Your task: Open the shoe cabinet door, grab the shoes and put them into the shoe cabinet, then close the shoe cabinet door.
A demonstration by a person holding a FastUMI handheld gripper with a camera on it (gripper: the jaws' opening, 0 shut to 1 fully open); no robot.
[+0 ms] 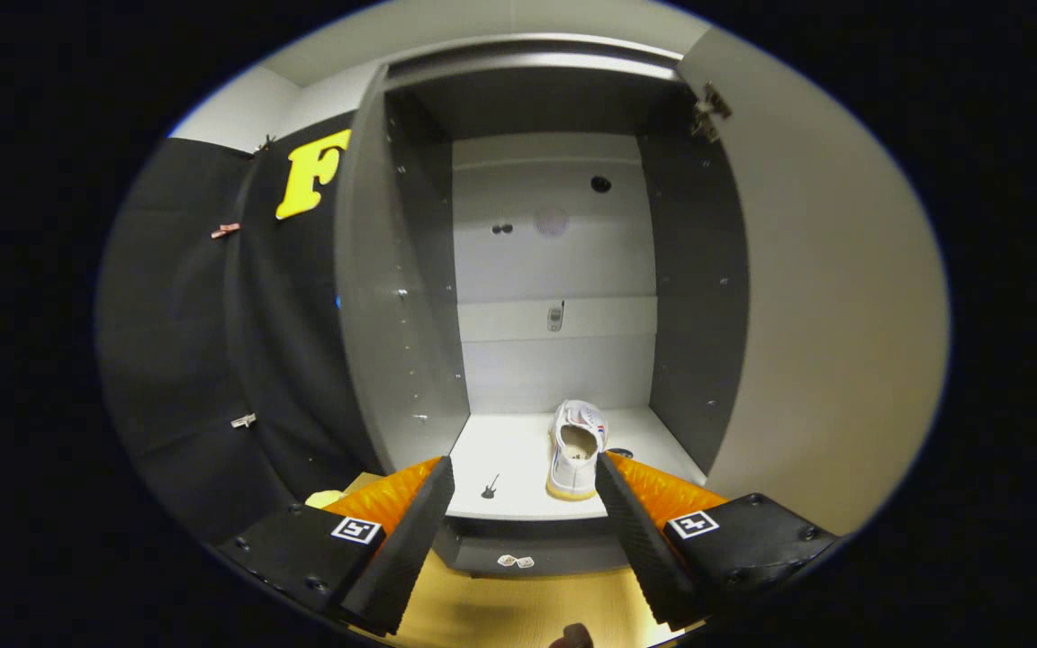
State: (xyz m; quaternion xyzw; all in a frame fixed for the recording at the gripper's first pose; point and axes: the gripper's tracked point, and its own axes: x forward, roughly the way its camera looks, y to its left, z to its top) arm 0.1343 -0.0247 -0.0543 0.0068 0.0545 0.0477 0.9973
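In the gripper view we see the shoe cabinet [554,270] standing open, its door [825,297] swung wide to the right, and one white shoe [575,450] already sitting on the cabinet's bottom shelf [500,459], heel toward us and close to the front edge. Our tongs [526,486] are spread wide and hold nothing, and their fingers [410,531] sit just short of the shelf's front lip, with the shoe just ahead of them and nearer the right finger. We judge that the shoe is placed and that closing the door is what remains. The main risk lies in the shoe's position: because its heel sits so near the shelf edge, a closing door could catch it or fail to shut flush. A second risk comes from the right finger, which is near enough to the shoe that a careless sideways sweep toward the door could nudge it or drag it off the shelf. Pushing the door on its flat face could also let the tongs slip off it.
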